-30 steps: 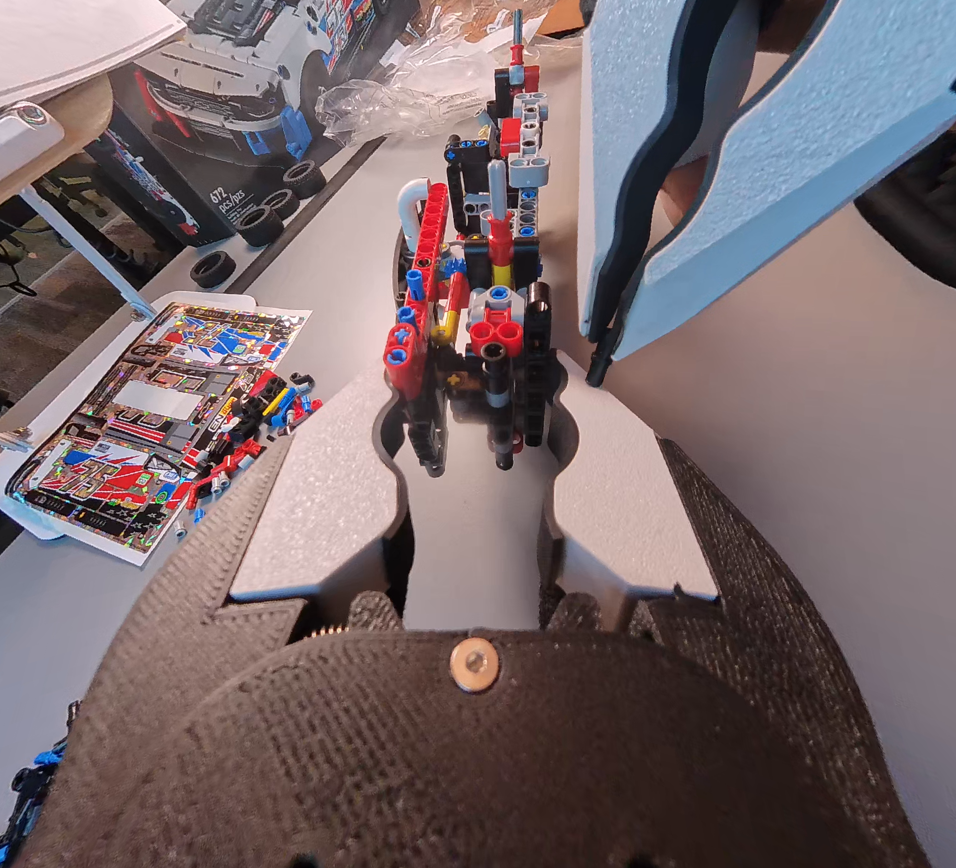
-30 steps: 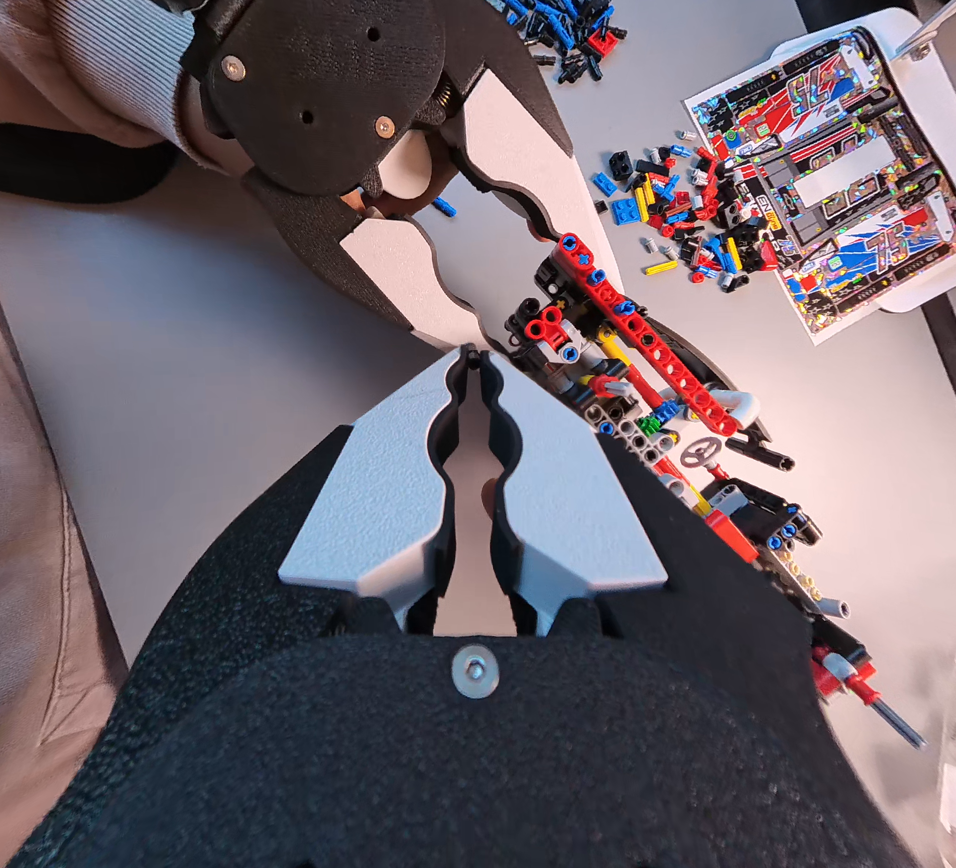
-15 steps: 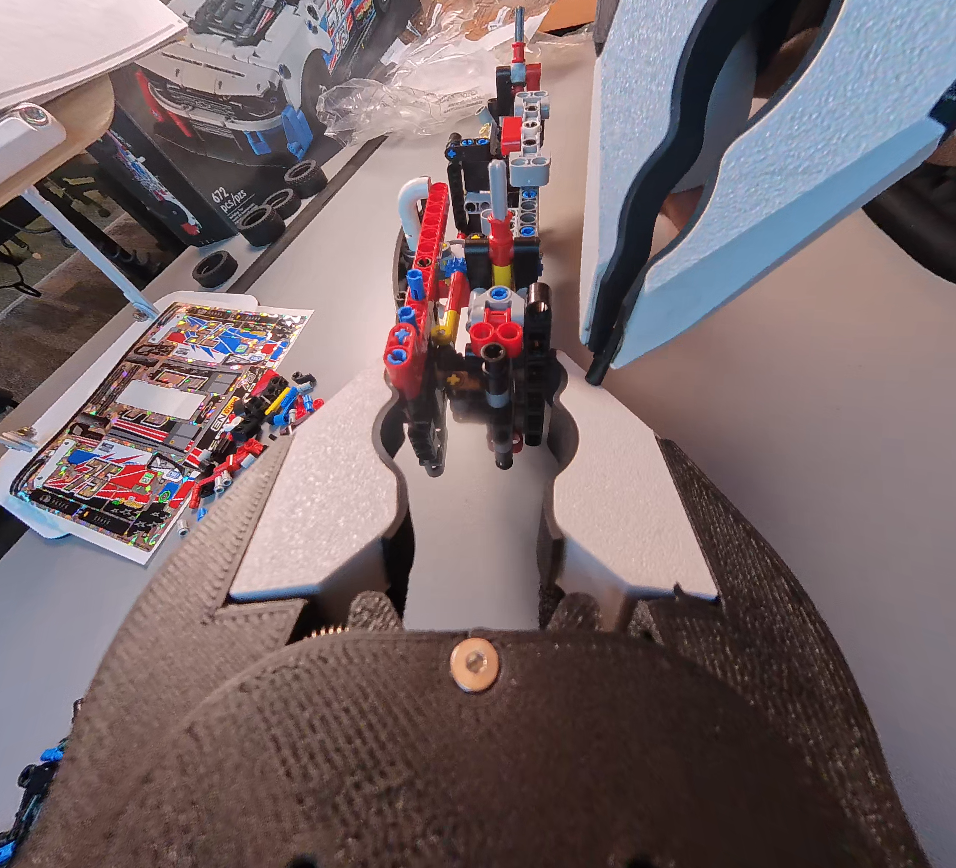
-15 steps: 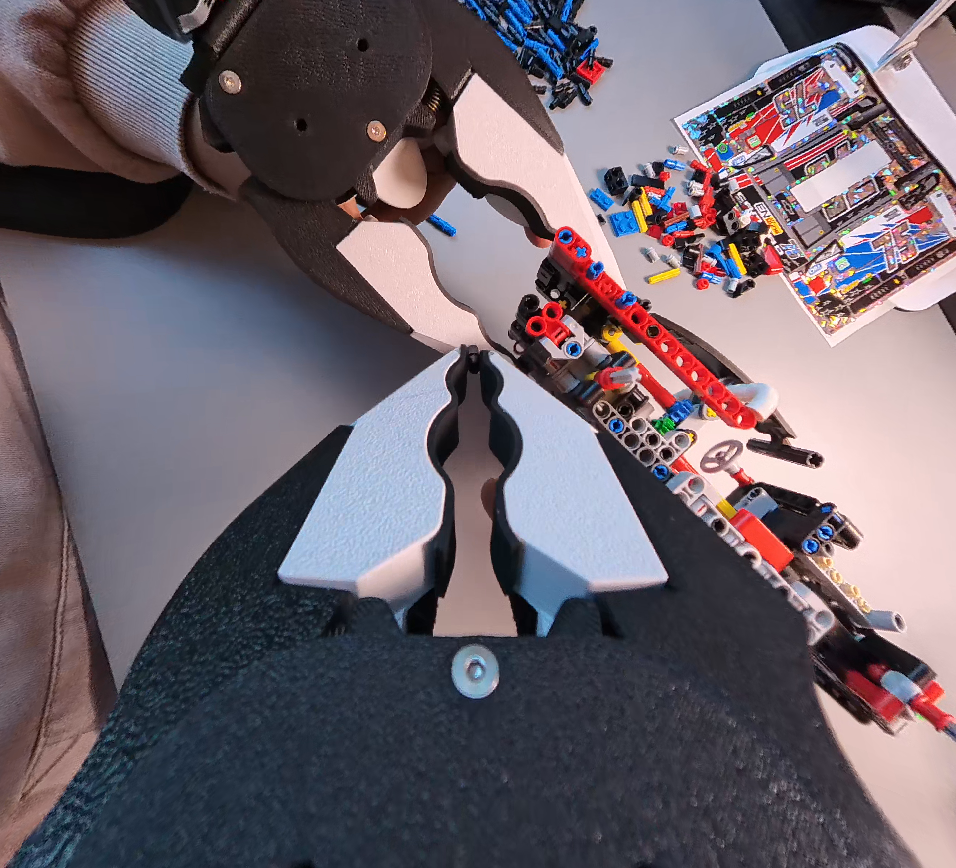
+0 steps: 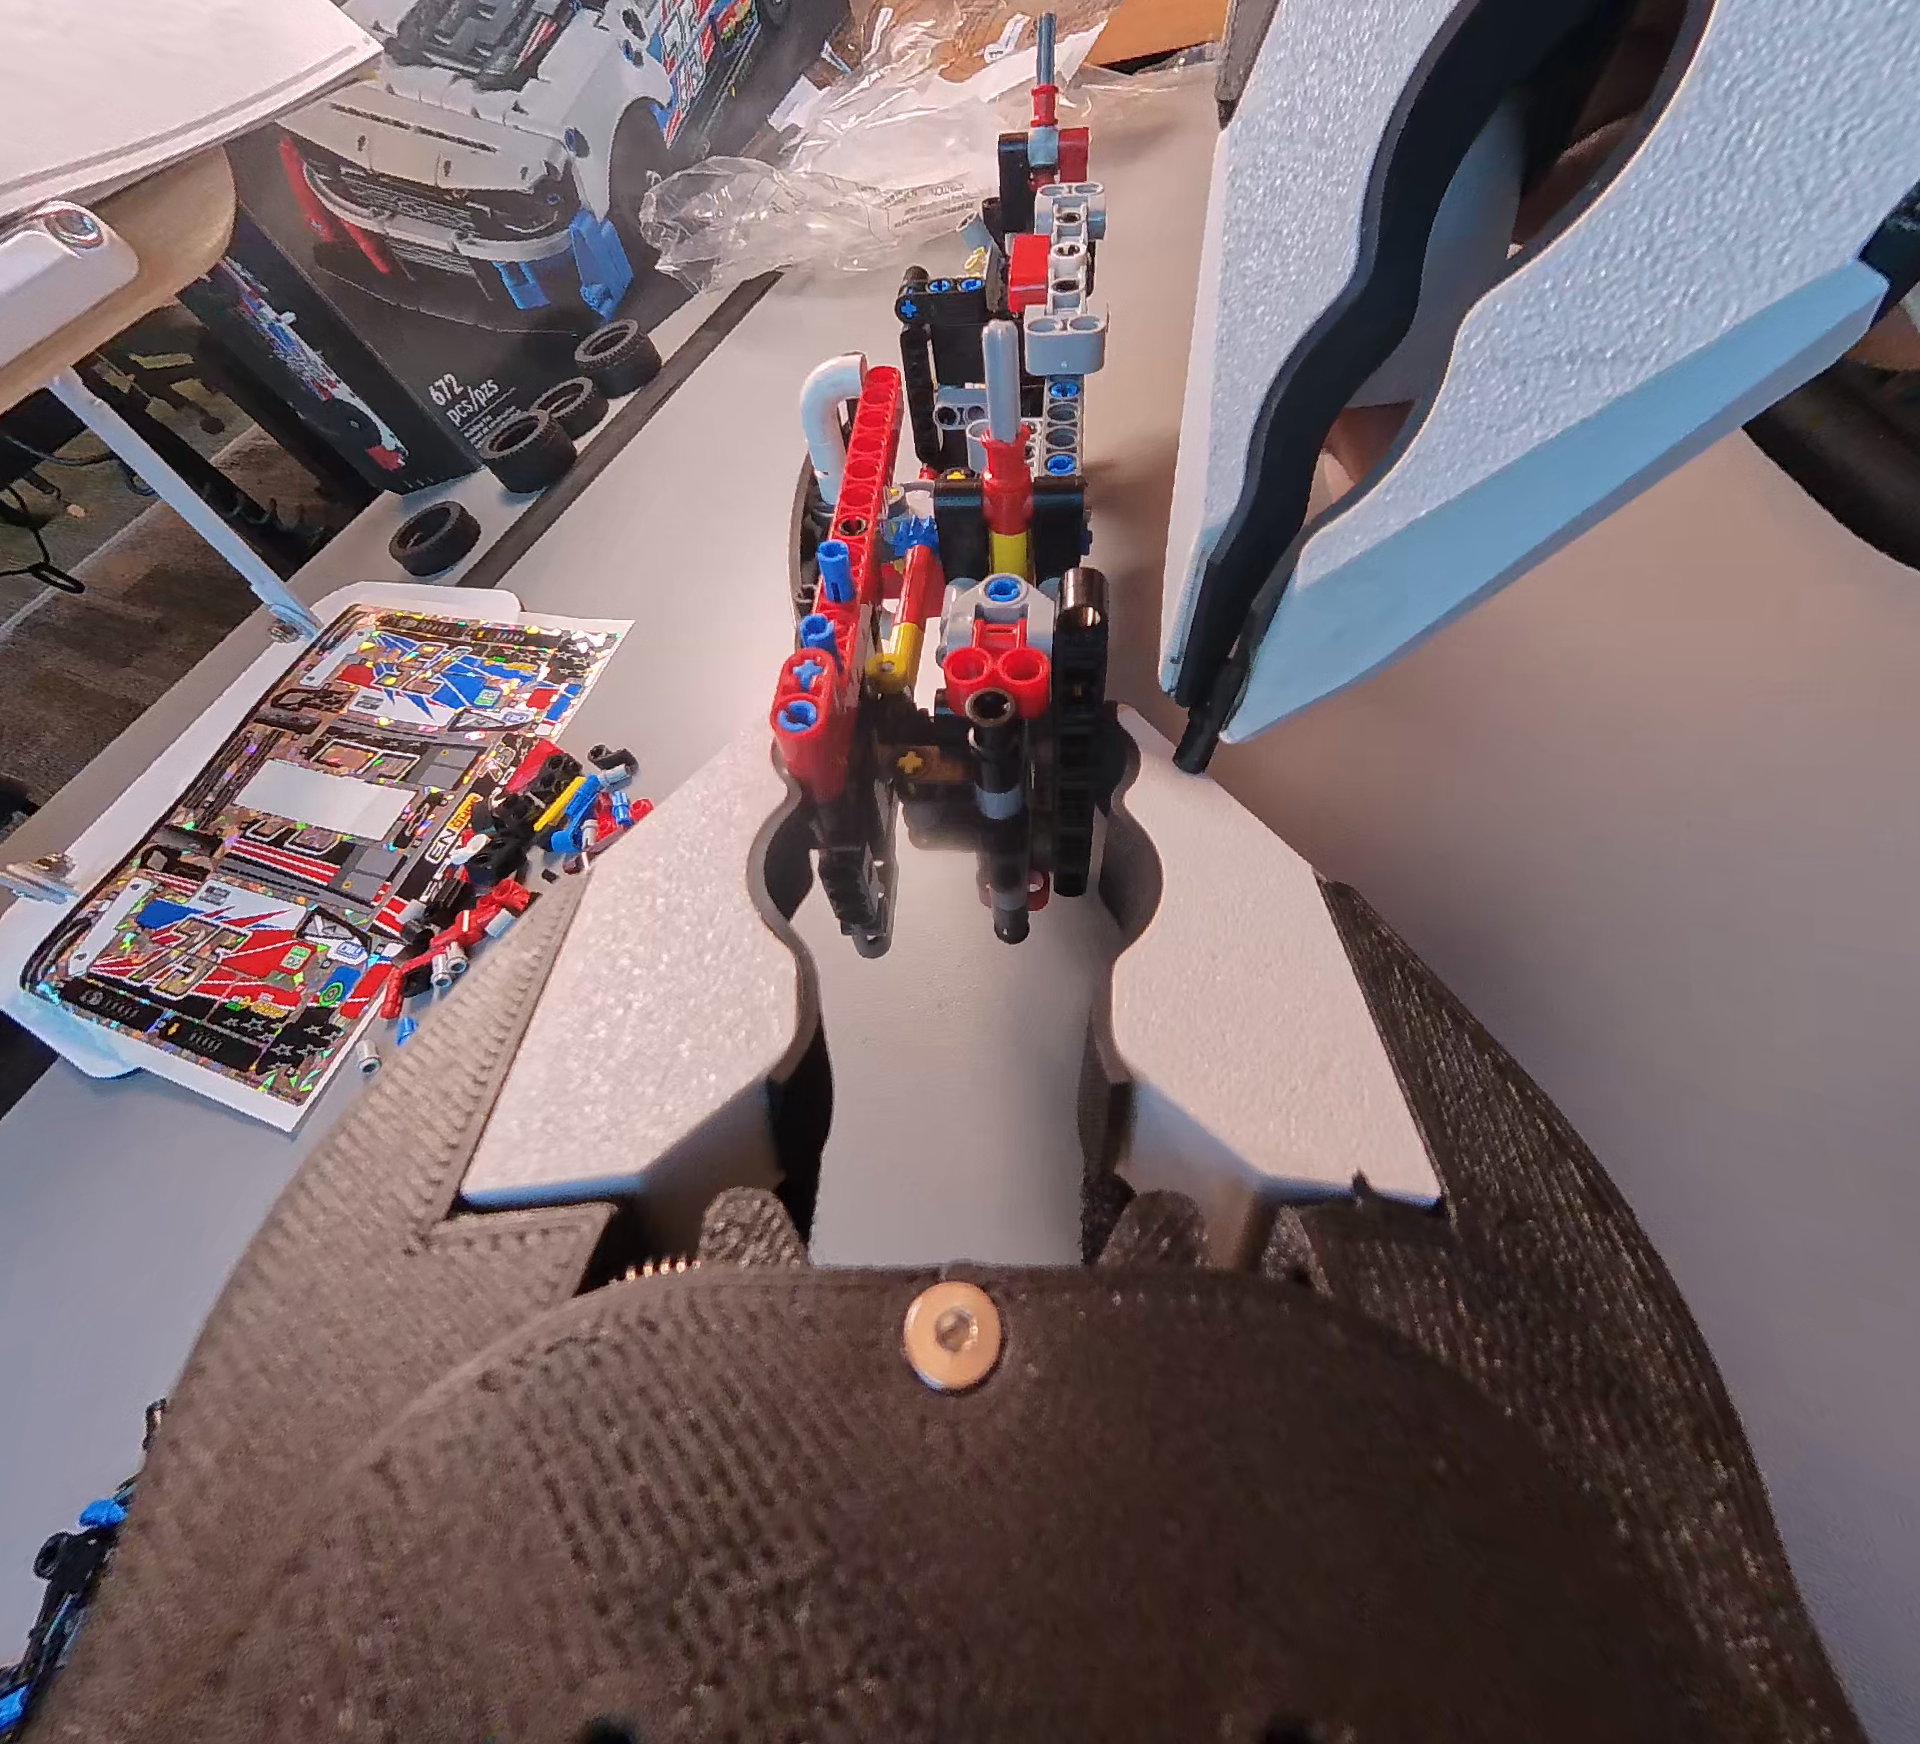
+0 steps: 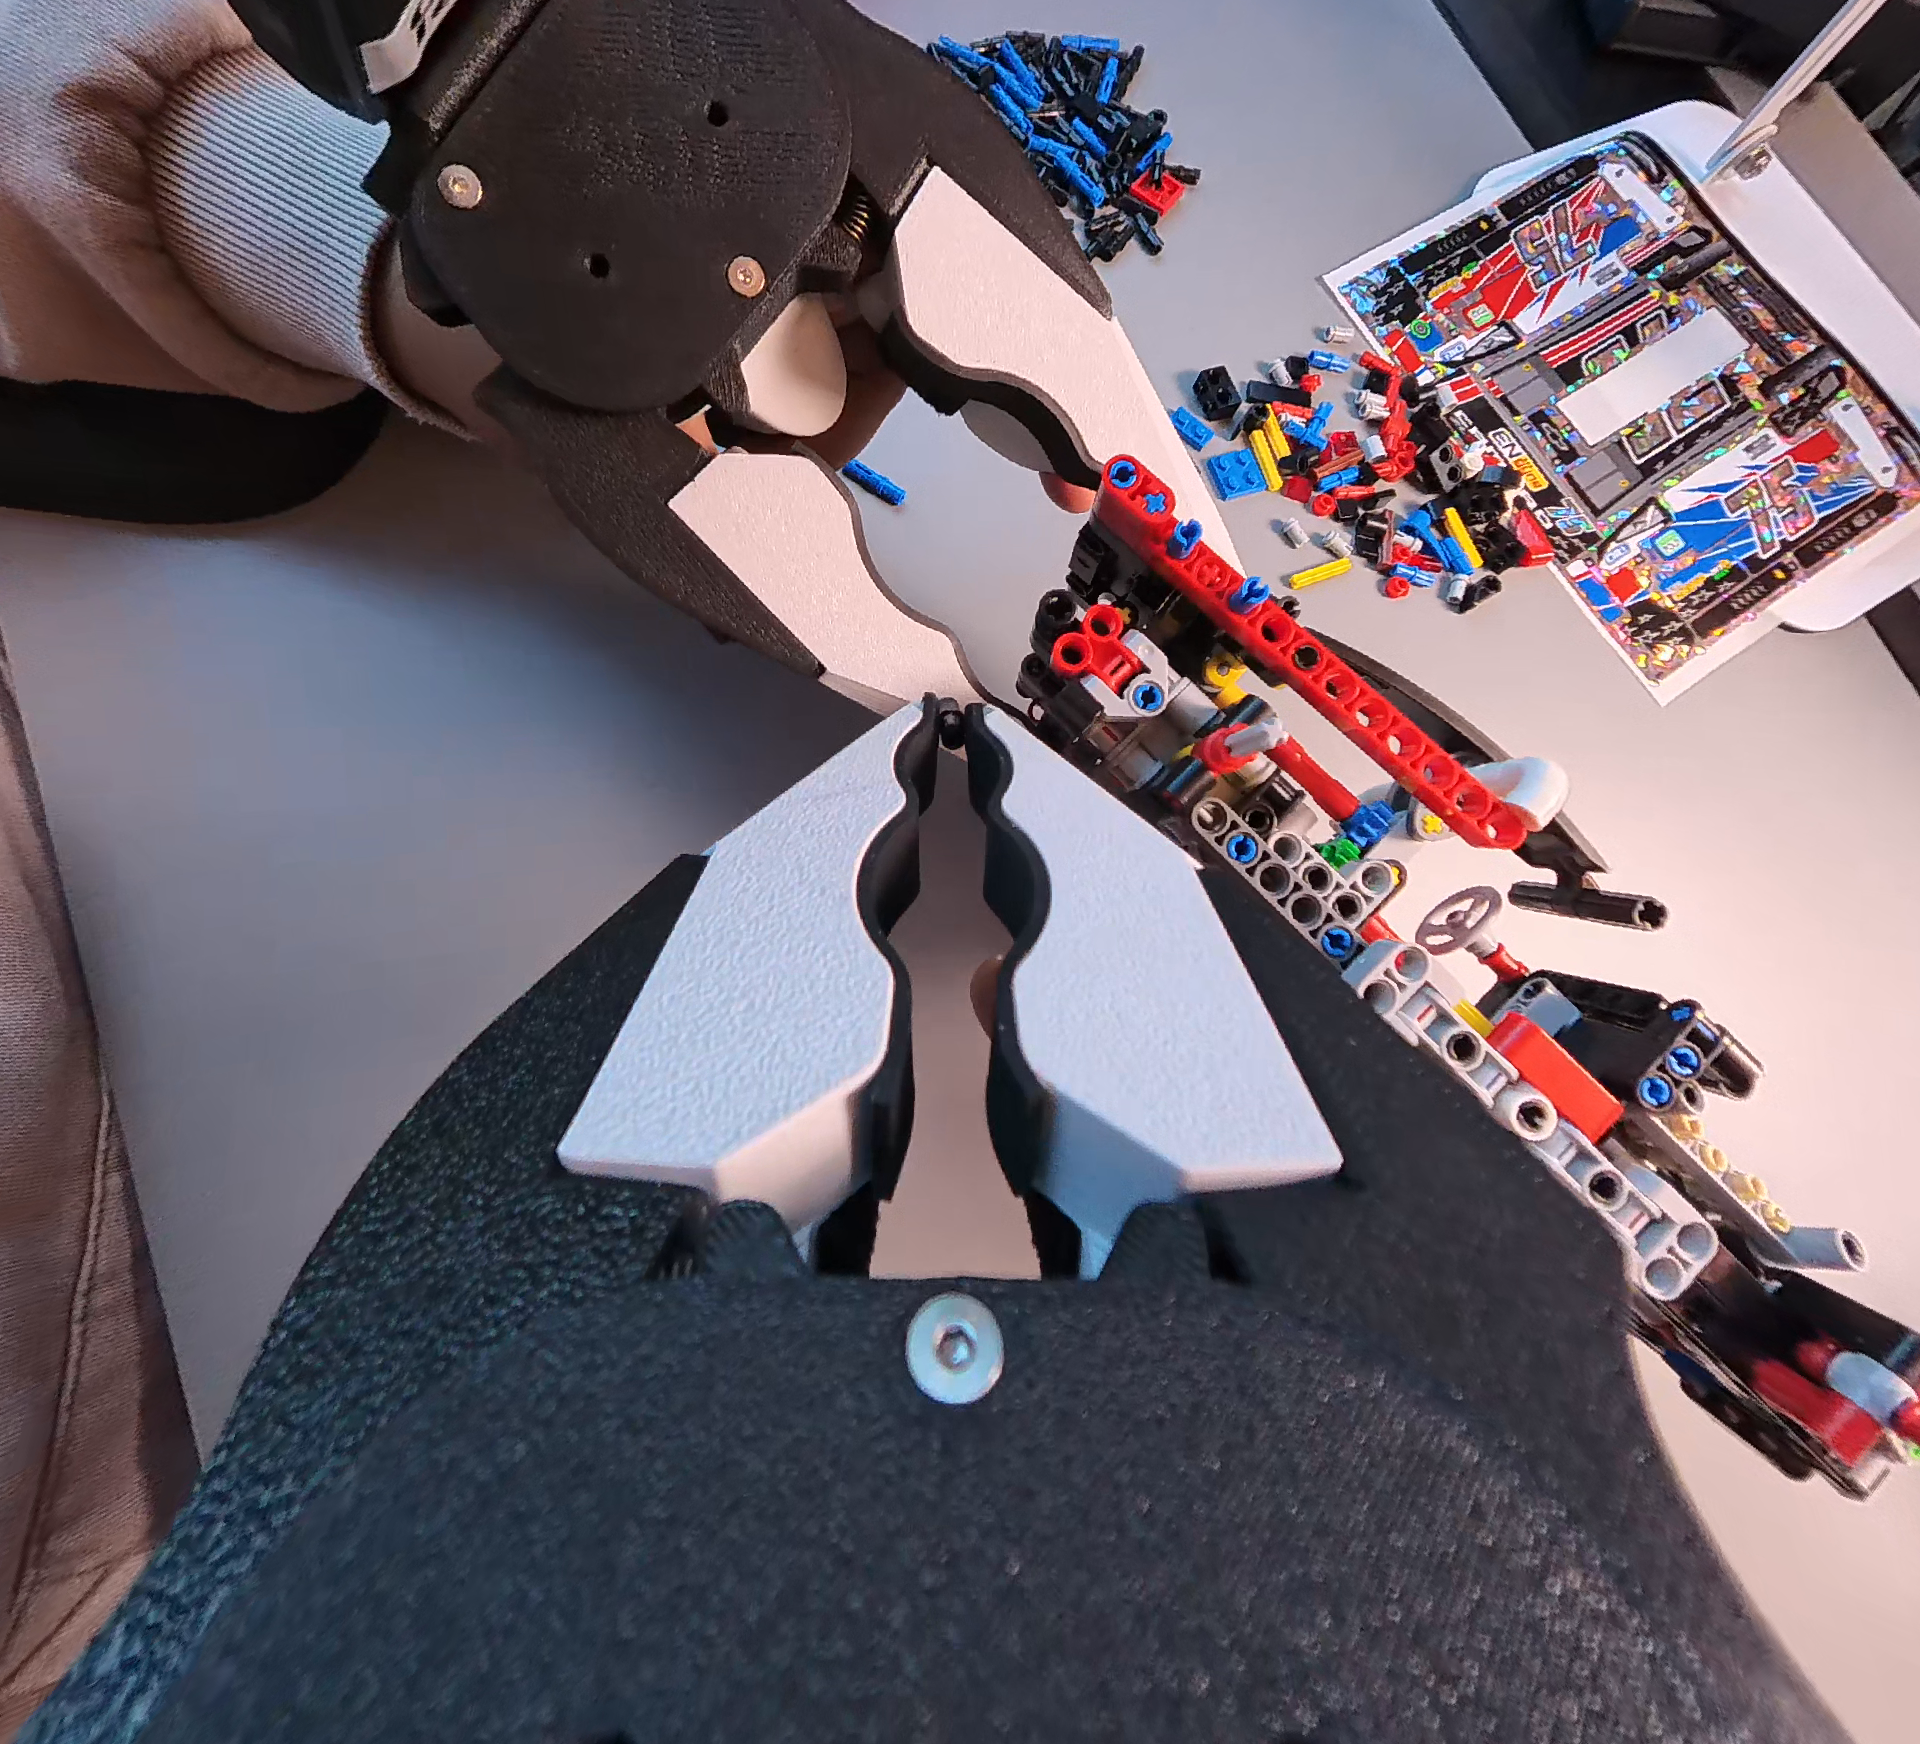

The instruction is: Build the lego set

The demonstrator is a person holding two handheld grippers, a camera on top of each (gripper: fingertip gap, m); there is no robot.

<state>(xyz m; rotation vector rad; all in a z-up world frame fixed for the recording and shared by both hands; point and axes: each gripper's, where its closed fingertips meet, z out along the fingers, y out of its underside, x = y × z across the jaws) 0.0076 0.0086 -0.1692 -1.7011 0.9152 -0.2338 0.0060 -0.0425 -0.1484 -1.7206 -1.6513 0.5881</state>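
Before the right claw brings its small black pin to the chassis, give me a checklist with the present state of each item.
1. Left claw closed on the lego chassis at its near end: ok.
2. Right claw shut on the small black pin: ok.
3. Pin sticks out past the fingertips, seen at: ok.
4. Pin lined up with a chassis hole: not ok; it sits beside the chassis, off to its side.
5. Target hole free: cannot tell.
6. Grey table beneath the pin bare: ok.
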